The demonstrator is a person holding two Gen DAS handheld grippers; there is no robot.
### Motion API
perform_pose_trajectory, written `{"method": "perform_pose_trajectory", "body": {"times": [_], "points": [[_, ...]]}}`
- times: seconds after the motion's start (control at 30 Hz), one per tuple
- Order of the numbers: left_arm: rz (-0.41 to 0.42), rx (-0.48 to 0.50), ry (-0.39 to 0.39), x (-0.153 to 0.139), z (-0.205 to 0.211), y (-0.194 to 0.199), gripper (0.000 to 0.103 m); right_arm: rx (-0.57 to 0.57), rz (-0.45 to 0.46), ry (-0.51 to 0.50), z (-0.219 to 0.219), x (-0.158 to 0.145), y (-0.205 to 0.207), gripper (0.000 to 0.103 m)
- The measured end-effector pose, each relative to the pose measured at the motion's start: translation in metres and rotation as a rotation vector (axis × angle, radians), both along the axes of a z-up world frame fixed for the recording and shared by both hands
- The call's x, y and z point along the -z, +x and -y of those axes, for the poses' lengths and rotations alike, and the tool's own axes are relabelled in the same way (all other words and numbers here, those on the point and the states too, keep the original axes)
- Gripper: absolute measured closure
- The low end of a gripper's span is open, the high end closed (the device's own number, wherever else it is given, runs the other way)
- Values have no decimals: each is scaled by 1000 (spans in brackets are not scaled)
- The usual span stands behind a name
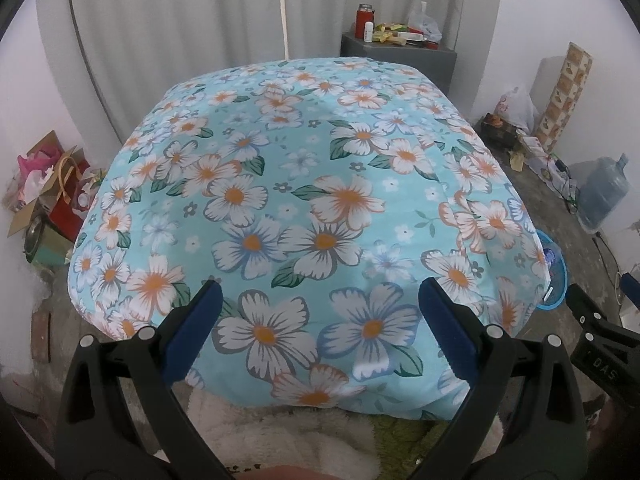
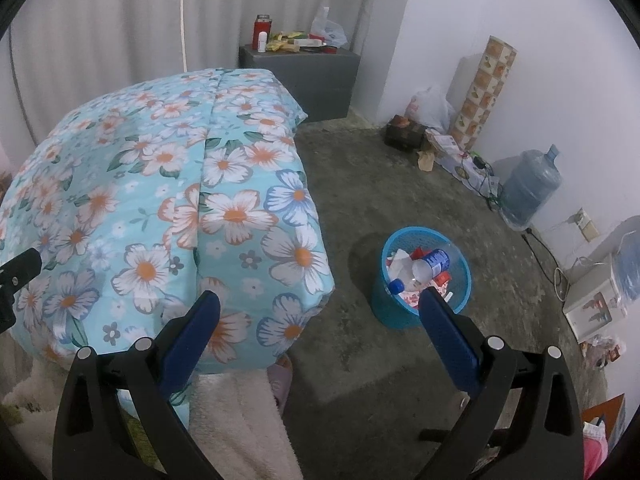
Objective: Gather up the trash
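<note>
A blue plastic waste basket [image 2: 404,312] stands on the concrete floor right of the bed. It holds a clear plastic bottle [image 2: 430,266], wrappers and paper. Its rim also shows in the left wrist view [image 1: 558,276] past the bed's right edge. My left gripper [image 1: 320,292] is open and empty above the near end of the floral bed cover [image 1: 304,184]. My right gripper [image 2: 320,304] is open and empty, over the bed's near right corner [image 2: 224,216], its right finger [image 2: 444,328] in front of the basket.
A grey cabinet [image 2: 316,76] with bottles and packets stands at the far wall. Bags, a box and a tiled roll [image 2: 484,92] line the right wall, with a water jug [image 2: 528,188] and cables. Boxes and bags [image 1: 52,196] sit left of the bed. A fluffy blanket [image 2: 240,420] lies below.
</note>
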State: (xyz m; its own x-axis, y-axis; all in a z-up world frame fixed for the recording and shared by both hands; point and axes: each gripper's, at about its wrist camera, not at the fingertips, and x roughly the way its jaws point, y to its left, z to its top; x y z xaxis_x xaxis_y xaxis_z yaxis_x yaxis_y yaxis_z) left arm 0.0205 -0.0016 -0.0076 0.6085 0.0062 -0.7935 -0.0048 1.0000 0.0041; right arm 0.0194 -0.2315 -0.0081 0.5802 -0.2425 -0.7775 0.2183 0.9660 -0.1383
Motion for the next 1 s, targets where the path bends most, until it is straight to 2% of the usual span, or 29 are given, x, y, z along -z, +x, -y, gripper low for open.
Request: {"method": "perform_pose_trajectory", "body": {"times": [1.0], "points": [[3, 11, 0, -4, 6, 2, 9, 48, 8, -15, 13, -6, -5, 6]]}}
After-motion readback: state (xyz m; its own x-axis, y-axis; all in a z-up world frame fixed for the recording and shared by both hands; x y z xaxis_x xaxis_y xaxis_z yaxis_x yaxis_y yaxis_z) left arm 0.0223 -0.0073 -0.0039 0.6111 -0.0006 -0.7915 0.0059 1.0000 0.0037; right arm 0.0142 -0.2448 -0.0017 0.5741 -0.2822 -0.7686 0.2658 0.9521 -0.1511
